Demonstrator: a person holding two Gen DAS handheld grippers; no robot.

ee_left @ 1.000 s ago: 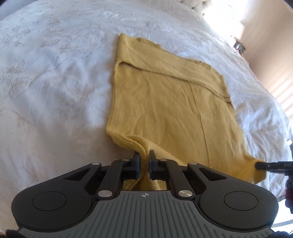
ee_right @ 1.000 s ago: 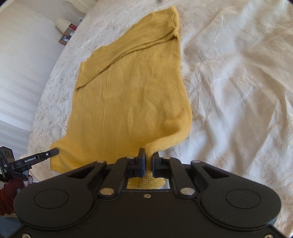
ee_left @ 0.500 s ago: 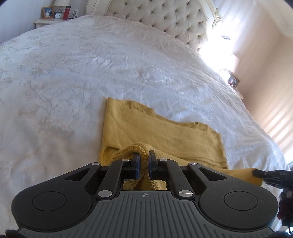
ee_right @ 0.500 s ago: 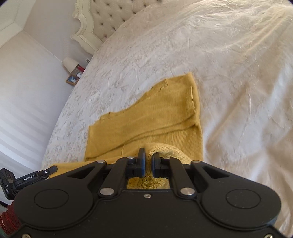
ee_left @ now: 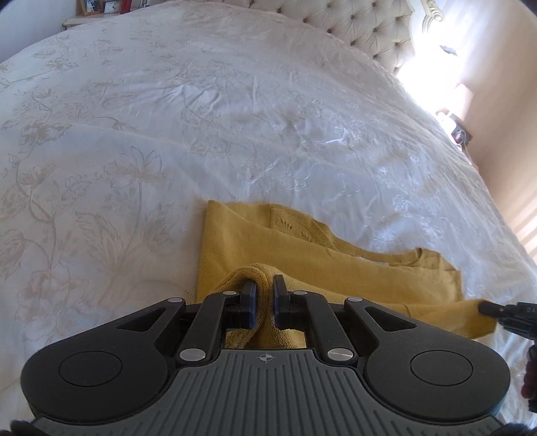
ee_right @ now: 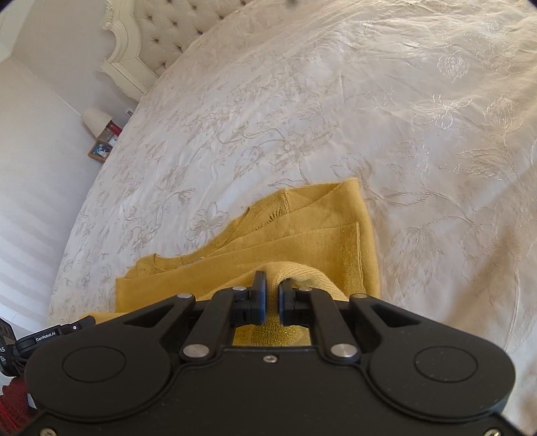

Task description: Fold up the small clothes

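Note:
A mustard-yellow knit top (ee_left: 302, 265) lies on the white embroidered bedspread (ee_left: 201, 117), its near hem lifted and carried over the far part. My left gripper (ee_left: 262, 295) is shut on the hem's left corner. My right gripper (ee_right: 272, 295) is shut on the hem's right corner; the same yellow knit top (ee_right: 302, 234) shows folded sleeve layers and the neckline beyond it. The right gripper's fingertips (ee_left: 486, 307) show at the right edge of the left wrist view, and the left gripper's fingertips (ee_right: 80, 322) show at the left edge of the right wrist view.
A tufted cream headboard (ee_left: 369, 23) stands at the far end of the bed. A nightstand with frames (ee_left: 100, 6) is at the far left. A lamp and framed photo (ee_right: 97, 124) sit beside the bed against the wall.
Both grippers have carried the lower hem up and forward over the top toward its neckline. Far less of the garment shows ahead of the fingers, and the headboard has come into view.

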